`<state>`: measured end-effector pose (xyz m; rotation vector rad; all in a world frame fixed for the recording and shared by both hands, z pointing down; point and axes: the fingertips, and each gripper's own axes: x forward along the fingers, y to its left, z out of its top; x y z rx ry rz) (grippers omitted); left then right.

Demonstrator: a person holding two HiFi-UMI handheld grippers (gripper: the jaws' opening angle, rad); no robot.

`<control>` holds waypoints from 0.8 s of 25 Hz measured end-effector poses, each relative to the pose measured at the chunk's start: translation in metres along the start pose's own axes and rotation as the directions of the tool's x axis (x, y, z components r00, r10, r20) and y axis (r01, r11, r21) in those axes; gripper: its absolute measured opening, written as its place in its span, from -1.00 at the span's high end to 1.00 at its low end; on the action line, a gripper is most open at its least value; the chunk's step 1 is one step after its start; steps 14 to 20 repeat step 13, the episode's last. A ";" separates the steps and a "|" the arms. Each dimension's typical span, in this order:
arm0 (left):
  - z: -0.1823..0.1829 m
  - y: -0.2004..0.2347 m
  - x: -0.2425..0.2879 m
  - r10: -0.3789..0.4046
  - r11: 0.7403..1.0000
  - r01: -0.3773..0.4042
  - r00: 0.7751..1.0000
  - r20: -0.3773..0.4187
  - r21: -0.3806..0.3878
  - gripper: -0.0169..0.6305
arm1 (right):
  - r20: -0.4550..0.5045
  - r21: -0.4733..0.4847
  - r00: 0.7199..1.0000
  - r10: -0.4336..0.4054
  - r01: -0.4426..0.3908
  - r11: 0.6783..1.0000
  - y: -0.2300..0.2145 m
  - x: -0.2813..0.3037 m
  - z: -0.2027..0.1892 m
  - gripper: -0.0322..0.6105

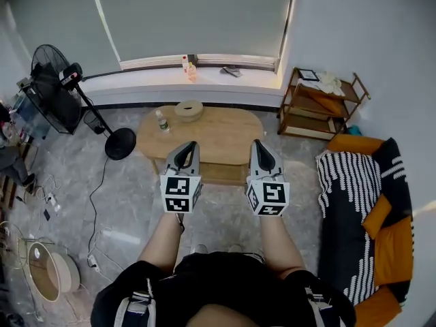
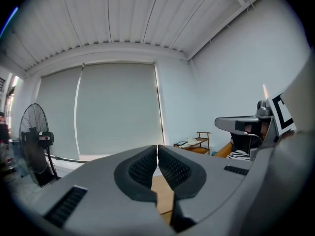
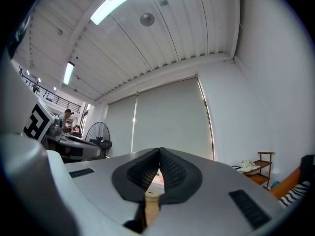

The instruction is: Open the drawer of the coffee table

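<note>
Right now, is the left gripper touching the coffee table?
Apart. The left gripper view shows the left gripper shut in open air, facing the window blind, with the coffee table well below it.

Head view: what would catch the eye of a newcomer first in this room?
The left gripper and the right gripper are held side by side in the middle of the view, both with jaws shut and empty. Beyond them stands an oval wooden coffee table. A black fan is to its left, and an orange sofa under a striped blanket is at the right edge.
</note>
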<state>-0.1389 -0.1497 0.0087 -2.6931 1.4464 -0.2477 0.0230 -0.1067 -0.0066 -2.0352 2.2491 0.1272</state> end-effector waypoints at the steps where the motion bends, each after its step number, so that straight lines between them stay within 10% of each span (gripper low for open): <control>1: 0.000 0.004 -0.004 0.000 1.000 0.000 1.000 0.001 -0.004 0.87 | -0.002 -0.003 1.000 0.001 -0.001 1.000 0.006 -0.002 0.001 0.86; 20: -0.021 0.024 -0.051 -0.022 1.000 0.022 1.000 -0.002 -0.011 0.87 | 0.014 -0.037 1.000 0.010 -0.009 0.999 0.064 -0.025 -0.001 0.86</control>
